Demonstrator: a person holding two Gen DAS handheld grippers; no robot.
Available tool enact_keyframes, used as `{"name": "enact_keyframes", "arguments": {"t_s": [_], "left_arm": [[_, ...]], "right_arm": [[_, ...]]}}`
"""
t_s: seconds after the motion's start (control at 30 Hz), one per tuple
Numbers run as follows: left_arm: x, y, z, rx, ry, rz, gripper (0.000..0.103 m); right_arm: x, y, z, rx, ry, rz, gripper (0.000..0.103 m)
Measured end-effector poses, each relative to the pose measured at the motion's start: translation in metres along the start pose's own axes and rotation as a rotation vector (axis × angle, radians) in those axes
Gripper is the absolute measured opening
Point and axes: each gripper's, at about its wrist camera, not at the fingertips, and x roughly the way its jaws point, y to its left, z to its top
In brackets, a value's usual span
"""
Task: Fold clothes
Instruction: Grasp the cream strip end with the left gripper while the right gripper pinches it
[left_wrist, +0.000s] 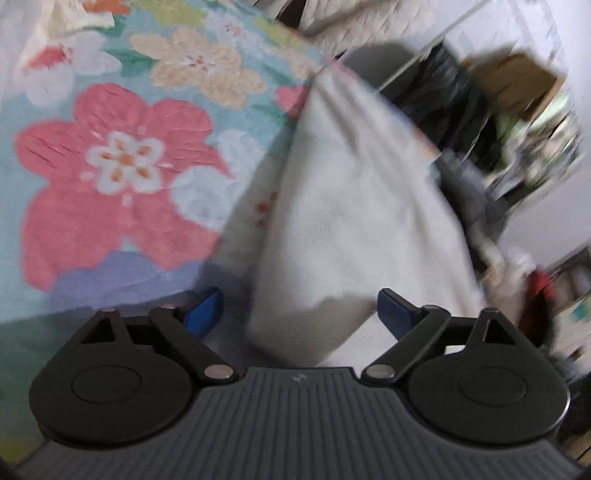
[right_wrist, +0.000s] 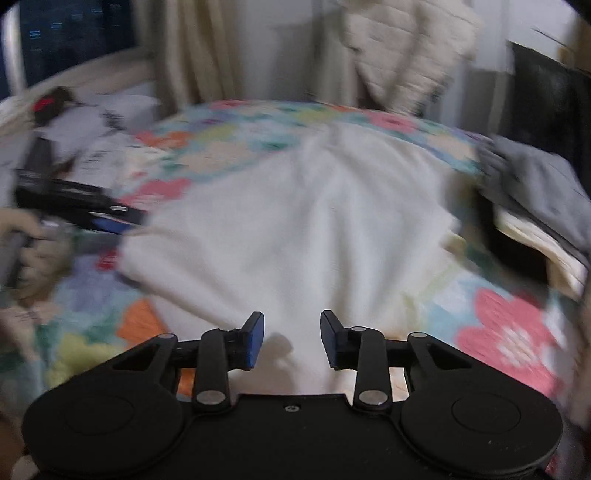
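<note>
On a bed with a flowered bedspread (right_wrist: 509, 332), white cloth (right_wrist: 295, 221) spread rumpled across the middle, left gripper (left_wrist: 297, 314) jaws wide apart around a cloth edge without pinching, right gripper (right_wrist: 291, 339) jaws apart, empty, above the cloth's near edge

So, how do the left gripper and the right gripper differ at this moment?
The left gripper stands wide open, with a corner of the white cloth between its pads; the right gripper is open more narrowly, with cloth only beneath it. Both have blue pads, and neither presses on the cloth.
</note>
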Motion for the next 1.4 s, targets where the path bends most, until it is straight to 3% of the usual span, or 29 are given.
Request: {"name": "enact_keyframes", "arguments": {"t_s": [0.07,0.1,0.13,0.17,0.23,0.33,0.47,0.63,0.73,0.77,0.8,0.83,0.97,1.03,1.1,1.13,1.2,1.23,1.27,1.37,1.4], "left_arm": [[0.002,-0.001,-0.004,-0.036,-0.007,-0.069,0.072],[0.003,-0.005,-0.004,-0.018,-0.012,-0.073,0.063],[0.004,-0.011,-0.004,0.013,-0.016,-0.066,0.048],[0.005,-0.014,-0.004,0.028,-0.015,-0.063,0.04],[0.007,-0.015,0.002,0.0,-0.012,-0.086,0.034],[0.009,-0.017,0.014,-0.052,-0.029,-0.134,0.033],[0.016,-0.028,0.028,-0.052,-0.03,-0.188,0.033],[0.026,-0.028,0.036,-0.09,-0.031,-0.233,0.033],[0.025,-0.022,0.037,-0.088,-0.039,-0.207,0.033],[0.023,-0.02,0.037,-0.085,-0.042,-0.196,0.034],[0.023,-0.018,0.036,-0.095,-0.045,-0.19,0.036],[0.022,-0.015,0.034,-0.112,-0.045,-0.187,0.044],[0.027,-0.005,0.027,-0.168,-0.011,-0.155,0.071],[0.035,-0.002,0.022,-0.187,0.043,-0.108,0.079],[0.042,0.001,0.016,-0.206,0.071,-0.098,0.079],[0.042,0.002,0.014,-0.208,0.055,-0.106,0.076],[0.043,0.002,0.011,-0.219,0.029,-0.108,0.059],[0.043,0.002,0.009,-0.209,0.017,-0.105,0.035],[0.044,0.001,0.008,-0.188,0.005,-0.098,0.02],[0.043,-0.007,0.007,-0.109,0.003,-0.045,0.018],[0.039,-0.012,0.008,-0.069,0.001,-0.014,0.018]], "right_arm": [[0.015,0.011,0.001,-0.044,0.011,0.041,0.051],[0.023,0.018,0.001,-0.069,0.021,0.054,0.051],[0.031,0.024,0.0,-0.094,0.03,0.068,0.051],[0.039,0.031,0.0,-0.121,0.036,0.078,0.052],[0.053,0.045,-0.001,-0.183,0.041,0.092,0.053],[0.068,0.065,0.0,-0.291,0.039,0.105,0.053],[0.082,0.095,-0.006,-0.454,0.01,0.049,0.058],[0.103,0.113,-0.017,-0.584,-0.025,-0.119,0.064],[0.118,0.103,-0.015,-0.603,-0.01,-0.197,0.062],[0.12,0.098,-0.013,-0.596,-0.016,-0.203,0.059],[0.12,0.091,-0.008,-0.576,-0.019,-0.207,0.037],[0.118,0.081,0.001,-0.532,-0.018,-0.203,0.023],[0.111,0.047,0.023,-0.351,-0.007,-0.121,0.022],[0.111,0.042,0.023,-0.322,-0.006,-0.101,0.023],[0.112,0.051,0.014,-0.354,-0.001,-0.111,0.027],[0.113,0.056,0.008,-0.378,0.002,-0.123,0.029],[0.114,0.066,-0.006,-0.423,0.011,-0.14,0.047],[0.114,0.068,-0.013,-0.433,0.019,-0.139,0.053],[0.115,0.069,-0.02,-0.45,0.02,-0.145,0.053],[0.116,0.07,-0.031,-0.51,-0.02,-0.165,0.051],[0.117,0.069,-0.028,-0.513,-0.019,-0.168,0.04]]}}
